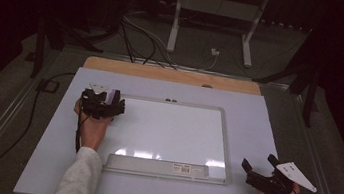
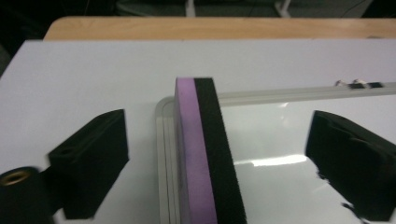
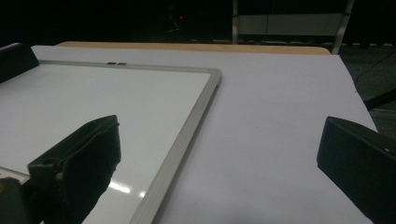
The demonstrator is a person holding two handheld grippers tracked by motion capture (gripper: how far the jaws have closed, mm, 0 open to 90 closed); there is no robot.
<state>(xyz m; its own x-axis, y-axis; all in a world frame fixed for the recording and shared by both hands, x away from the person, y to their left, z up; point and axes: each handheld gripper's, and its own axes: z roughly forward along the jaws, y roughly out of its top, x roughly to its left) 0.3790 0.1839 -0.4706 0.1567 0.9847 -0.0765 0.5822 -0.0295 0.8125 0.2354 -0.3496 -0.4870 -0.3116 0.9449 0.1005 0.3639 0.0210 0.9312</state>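
While the left tool point(image 2: 215, 154) stood released astride it, the purple-and-black foam whiteboard eraser point(image 2: 205, 154) rested on edge at the whiteboard's point(image 1: 170, 132) corner: light, soft, best pinched across its flat faces. The right tool point(image 3: 219, 172) gaped empty over the counter point(image 3: 280, 130).

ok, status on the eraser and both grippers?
Left gripper open, fingers clear of the eraser, which stands on edge at the whiteboard corner. Right gripper open, empty, over the white table. Nothing in the way.
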